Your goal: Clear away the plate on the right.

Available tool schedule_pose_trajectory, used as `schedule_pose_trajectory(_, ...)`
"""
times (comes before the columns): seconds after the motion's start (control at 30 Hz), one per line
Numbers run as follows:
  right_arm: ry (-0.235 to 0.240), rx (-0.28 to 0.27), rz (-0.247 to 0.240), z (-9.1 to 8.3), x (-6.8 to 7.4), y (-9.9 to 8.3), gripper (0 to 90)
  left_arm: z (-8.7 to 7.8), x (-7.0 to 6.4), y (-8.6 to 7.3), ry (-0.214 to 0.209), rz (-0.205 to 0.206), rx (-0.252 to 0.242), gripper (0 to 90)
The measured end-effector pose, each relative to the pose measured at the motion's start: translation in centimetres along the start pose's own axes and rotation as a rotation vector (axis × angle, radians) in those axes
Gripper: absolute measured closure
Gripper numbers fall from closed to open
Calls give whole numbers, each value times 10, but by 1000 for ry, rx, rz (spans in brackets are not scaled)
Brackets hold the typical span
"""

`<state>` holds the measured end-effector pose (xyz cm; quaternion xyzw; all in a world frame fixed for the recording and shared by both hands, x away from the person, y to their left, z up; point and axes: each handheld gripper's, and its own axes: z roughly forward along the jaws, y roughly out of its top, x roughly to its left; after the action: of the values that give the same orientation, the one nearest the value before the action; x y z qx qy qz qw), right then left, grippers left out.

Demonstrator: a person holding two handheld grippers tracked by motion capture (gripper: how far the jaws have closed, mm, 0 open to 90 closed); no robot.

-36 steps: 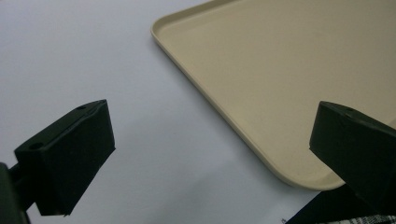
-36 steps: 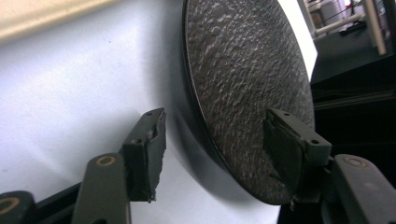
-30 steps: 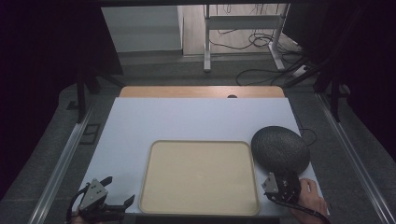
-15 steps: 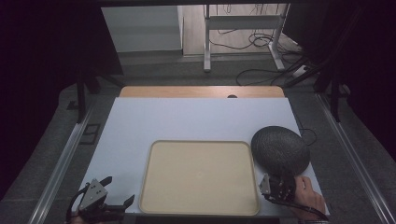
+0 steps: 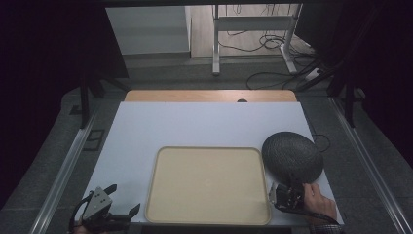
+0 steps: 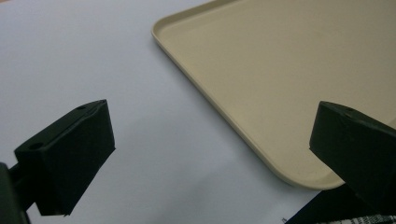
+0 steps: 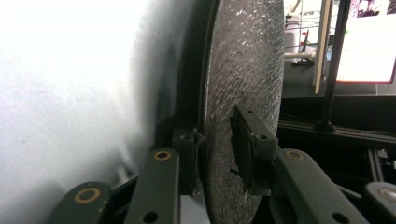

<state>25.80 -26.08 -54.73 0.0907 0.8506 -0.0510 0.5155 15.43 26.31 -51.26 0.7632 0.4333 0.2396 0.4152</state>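
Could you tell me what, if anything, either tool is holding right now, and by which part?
The right tool grips the dark textured plate by its near rim, one jaw on each face. The left tool is open, holding nothing.

Dim room, dark surroundings. Grey carpeted floor (image 5: 160, 73) beyond white-topped table (image 5: 204, 124). Metal-legged desk frame (image 5: 253, 29) at back, black cables (image 5: 272, 73) trailing. Pale wall panel (image 5: 146, 29) behind.
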Motion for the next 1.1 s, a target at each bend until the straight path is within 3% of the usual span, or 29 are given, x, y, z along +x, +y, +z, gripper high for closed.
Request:
schedule_pose_trajectory(0.13, -12, 11, -51, 1, 5, 2, 810, 0, 0, 0, 1, 1, -1, 0)
schedule_pose_trajectory(0.3, -70, 18, -75, 0, 8, 3, 847, 0, 0, 1, 2, -1, -4, 0)
schedule_pose_trajectory(0.7, -71, 21, -31, -5, -1, 2, 850, -2, 1, 0, 8, -1, -6, 0)
schedule_pose_trajectory(0.83, -86, -1, -7, -10, -4, 1, 833, -2, 1, 0, 8, -1, -4, 0)
schedule_pose_trajectory(1.0, -128, -29, -22, -15, -5, 3, 834, -2, 1, 0, 10, 2, -3, 0)
schedule_pose_trajectory(1.03, -106, -33, -13, -17, -6, 3, 834, -2, 1, 0, 10, 2, -4, 0)
schedule_pose_trajectory(1.07, -135, -32, -15, -18, -5, 4, 834, -2, 1, 0, 11, 1, -4, 0)
schedule_pose_trajectory(1.1, -128, -55, -20, -18, -6, 4, 834, -2, 1, 0, 12, 1, -5, 0)
